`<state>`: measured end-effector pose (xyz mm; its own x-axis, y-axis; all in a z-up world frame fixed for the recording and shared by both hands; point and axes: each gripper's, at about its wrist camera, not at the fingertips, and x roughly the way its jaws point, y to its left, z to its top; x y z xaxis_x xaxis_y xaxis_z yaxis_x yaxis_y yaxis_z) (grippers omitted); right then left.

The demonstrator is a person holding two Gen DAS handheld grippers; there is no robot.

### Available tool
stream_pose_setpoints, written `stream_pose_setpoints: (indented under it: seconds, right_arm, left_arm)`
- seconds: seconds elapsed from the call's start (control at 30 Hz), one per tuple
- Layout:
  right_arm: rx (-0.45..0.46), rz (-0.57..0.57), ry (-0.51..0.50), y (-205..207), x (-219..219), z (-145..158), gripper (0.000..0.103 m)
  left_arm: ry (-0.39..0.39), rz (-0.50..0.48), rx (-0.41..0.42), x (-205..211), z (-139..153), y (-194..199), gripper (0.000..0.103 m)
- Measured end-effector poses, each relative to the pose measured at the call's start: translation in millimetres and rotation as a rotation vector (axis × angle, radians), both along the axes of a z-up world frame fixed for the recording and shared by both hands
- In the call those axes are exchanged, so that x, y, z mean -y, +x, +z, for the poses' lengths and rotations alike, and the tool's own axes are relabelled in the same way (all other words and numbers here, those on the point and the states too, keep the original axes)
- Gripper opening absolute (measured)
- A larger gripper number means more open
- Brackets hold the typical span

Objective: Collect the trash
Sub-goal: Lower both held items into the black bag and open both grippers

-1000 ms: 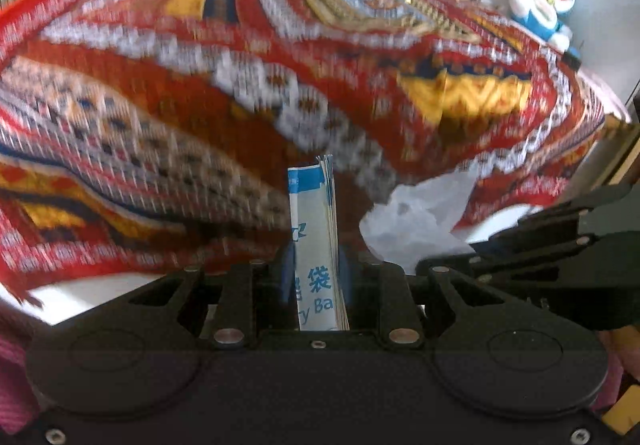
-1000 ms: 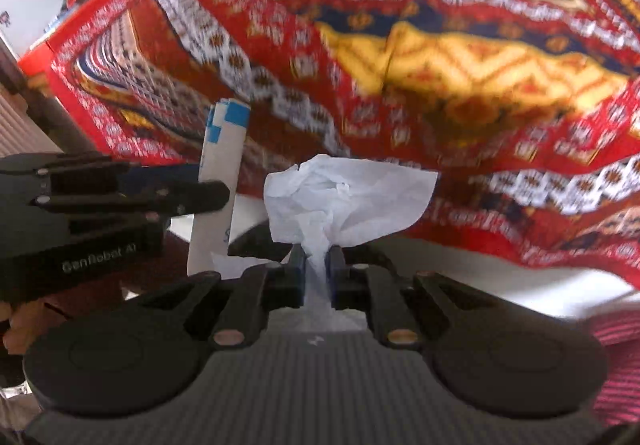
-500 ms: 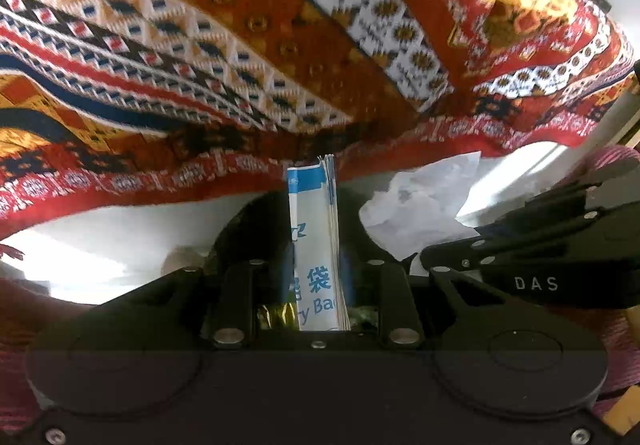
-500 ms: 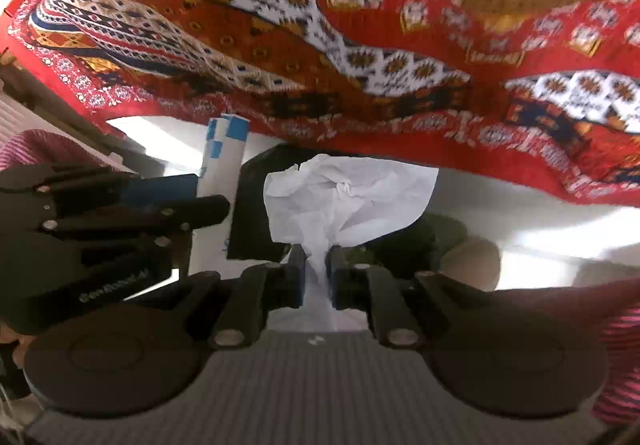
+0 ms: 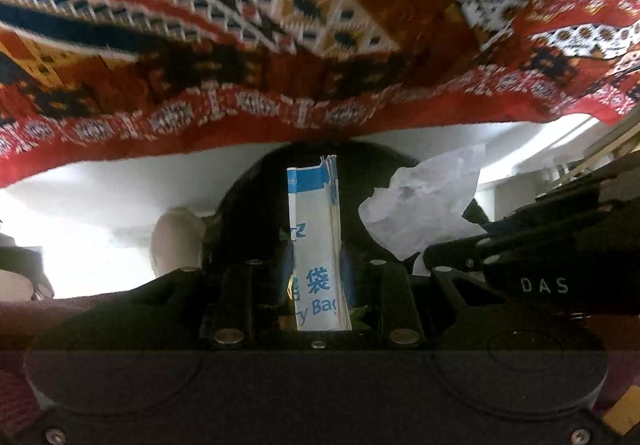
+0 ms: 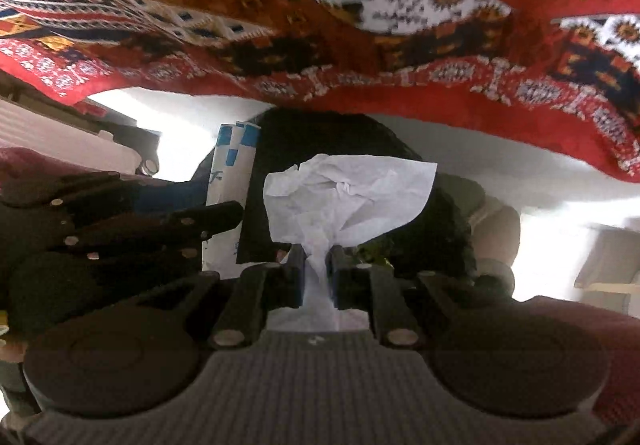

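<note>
both hands are pointing steeply down now over a dark bin (image 6: 332, 137) lined with a black bag, sitting on the pale floor just below the edge of the red patterned cloth (image 5: 320, 25). the left gripper (image 5: 318, 277) is clamped on a flat white and blue packet (image 5: 314, 241), which stands upright between its pads with the blue band at the top. right beside it, the right gripper (image 6: 318, 265) pinches a crumpled white tissue (image 6: 348, 197) by its twisted stem; its jaws have just been easing apart, yet the tissue sits between the pads and looks held for the moment. both pieces of trash hang over the dark mouth of the bin, neither one inside it yet.

so where are we? my read: the picking up is done for these two pieces and the carry is as good as over. what is left is the drop, letting the tissue go, then the packet. something greenish and a glint of foil show down in the bin, hard to make out. whether more trash waits elsewhere, these views cannot say.
</note>
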<state>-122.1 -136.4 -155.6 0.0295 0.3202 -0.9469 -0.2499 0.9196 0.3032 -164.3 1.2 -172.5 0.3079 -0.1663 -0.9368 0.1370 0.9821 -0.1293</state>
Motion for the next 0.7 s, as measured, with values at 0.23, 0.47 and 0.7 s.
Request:
stream_pose_setpoints:
  seconds: [0.23,0.47,0.7]
  right_arm:
    - [-0.029,-0.014,-0.025,-1,-1,-18,0.024]
    - [-0.061,-0.037,-0.032,-3,0,-32,0.024]
    - [-0.062,-0.037,-0.025,-3,-4,-35,0.044]
  left_arm:
    - [-0.003,0.002,-0.046,1,-17,1,0.026]
    - [-0.003,0.013,-0.078,2,-30,6,0.028]
    - [0.003,0.023,-0.092,2,-35,7,0.034]
